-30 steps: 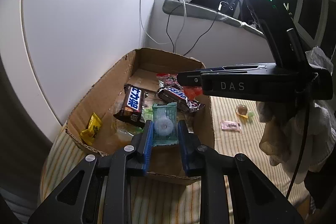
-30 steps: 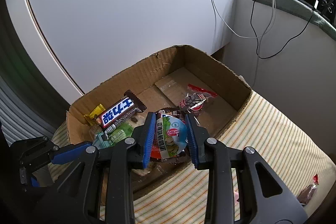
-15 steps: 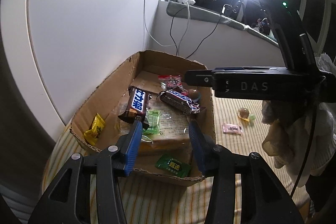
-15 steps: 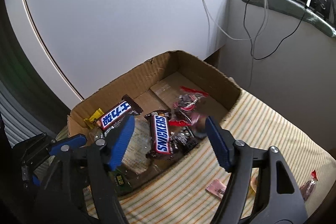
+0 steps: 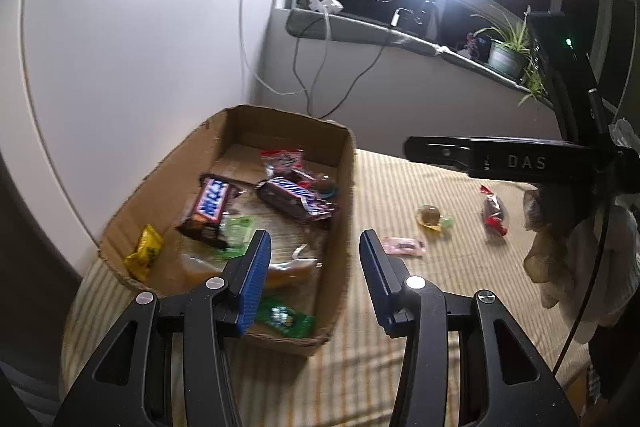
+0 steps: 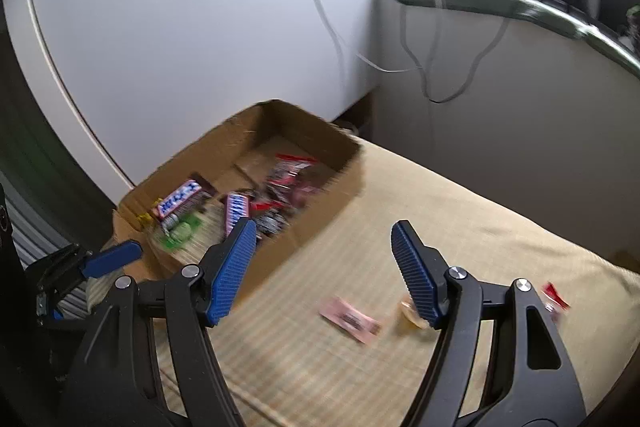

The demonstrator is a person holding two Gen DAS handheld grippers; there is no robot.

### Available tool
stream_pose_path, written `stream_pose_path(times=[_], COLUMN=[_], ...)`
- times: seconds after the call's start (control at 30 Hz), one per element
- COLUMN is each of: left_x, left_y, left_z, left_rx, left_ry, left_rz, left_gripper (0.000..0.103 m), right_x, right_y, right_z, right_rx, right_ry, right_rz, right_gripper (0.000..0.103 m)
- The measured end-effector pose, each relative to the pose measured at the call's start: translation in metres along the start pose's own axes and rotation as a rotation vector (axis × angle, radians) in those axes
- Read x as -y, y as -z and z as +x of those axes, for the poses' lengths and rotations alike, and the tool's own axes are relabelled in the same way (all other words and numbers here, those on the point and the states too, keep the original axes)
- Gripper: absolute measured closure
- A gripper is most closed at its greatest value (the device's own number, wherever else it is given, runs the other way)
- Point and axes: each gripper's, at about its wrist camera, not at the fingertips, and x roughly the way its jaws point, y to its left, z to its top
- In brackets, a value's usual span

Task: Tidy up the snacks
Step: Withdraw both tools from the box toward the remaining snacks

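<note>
Cardboard box (image 5: 348,195) at centre left already holds most snacks, while three wrapped sweets, including a pink packet (image 6: 350,319), lie outside, both grippers' fingers apart and empty.

Brown cardboard box (image 5: 344,195), yellow-striped cloth (image 5: 400,367), blue-padded black gripper (image 5: 314,279)

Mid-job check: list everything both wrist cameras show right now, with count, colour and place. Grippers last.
Brown cardboard box: one, on the striped cloth by the white wall.
Snickers bars: two, brown and blue, inside the box.
Yellow sachet: one, box's near-left corner.
Green packets: at least two, inside the box.
Red-trimmed clear bag: one, far end of the box.
Pink flat sachet: one, on the cloth.
Clear-wrapped round candy: one, on the cloth.
Red-ended dark candy: one, on the cloth.
Left gripper: open, empty.
Right gripper: open, empty.
</note>
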Motion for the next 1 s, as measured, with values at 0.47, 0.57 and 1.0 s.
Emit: stream_pose_path(times=[0.47,0.57,1.0], left_x=[0.064,0.073,0.106], left_y=[0.006,0.005,-0.008], left_z=[0.027,0.037,0.089], left_rx=[-0.061,-0.078,-0.136], left_ry=[0.101,0.124,0.185], left_rz=[0.090,0.091,0.085], left_gripper=[0.058,0.058,0.061], right_x=[0.111,0.140,0.196], right_y=[0.054,0.070,0.096], right_z=[-0.044,-0.050,-0.025], right_rx=[-0.003,-0.012,-0.079], right_ry=[0.171,0.200,0.206], right_rz=[0.188,0.254,0.397], right_gripper=[0.030,0.030,0.030])
